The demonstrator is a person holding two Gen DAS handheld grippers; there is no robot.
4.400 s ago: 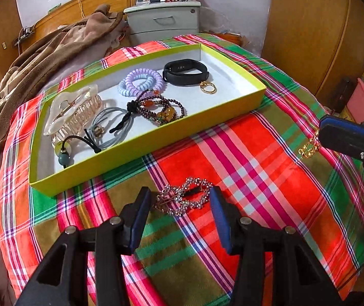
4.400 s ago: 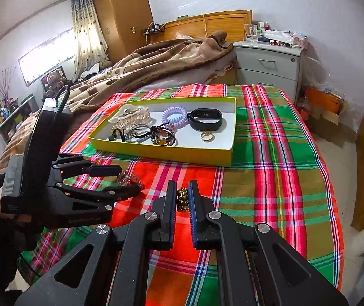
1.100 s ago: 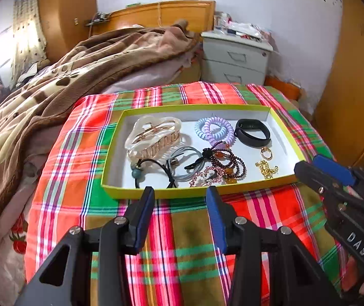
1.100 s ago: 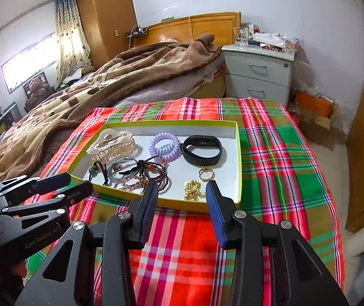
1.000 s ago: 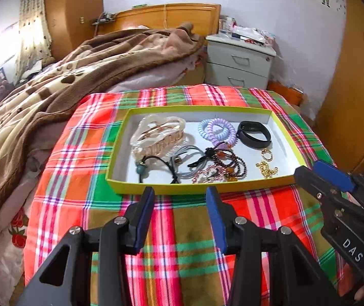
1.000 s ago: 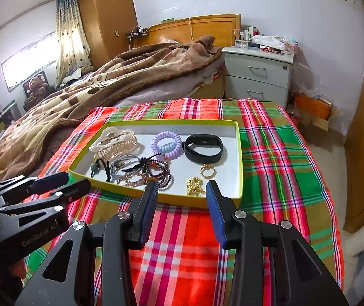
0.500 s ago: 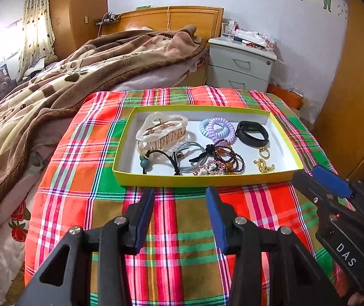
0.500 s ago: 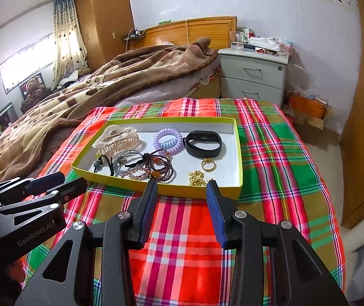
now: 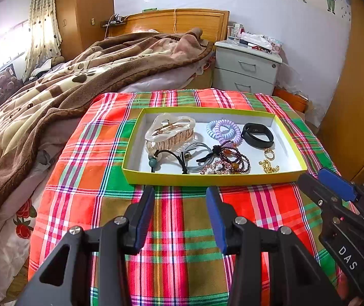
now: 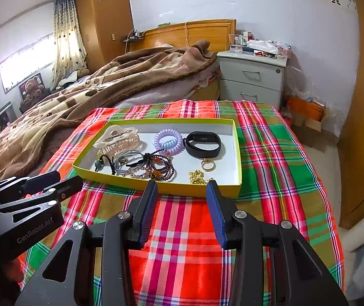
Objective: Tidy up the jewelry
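Note:
A yellow-green tray (image 9: 207, 178) (image 10: 156, 187) with a white floor lies on the plaid cloth. In it lie a clear hair claw (image 9: 170, 132), a purple coil tie (image 9: 224, 130), a black band (image 9: 258, 135), a gold ring (image 9: 269, 154), a gold chain (image 9: 268, 166) (image 10: 199, 174), dark bead bracelets (image 9: 232, 159) and a crystal bracelet (image 9: 215, 168). My left gripper (image 9: 180, 204) is open and empty, hovering short of the tray's near wall. My right gripper (image 10: 182, 199) is open and empty, also short of the tray; it shows at the right in the left wrist view (image 9: 334, 186).
A brown blanket (image 9: 54, 89) covers the bed to the left. A grey nightstand (image 9: 248, 68) stands behind the plaid table. A wooden wardrobe (image 9: 360, 102) is at the right. The plaid cloth (image 9: 171, 229) spreads below both grippers.
Both grippers have drawn back and up from the tray, still open. The crystal bracelet and gold chain, earlier on the cloth and in the right gripper, now lie in the tray.

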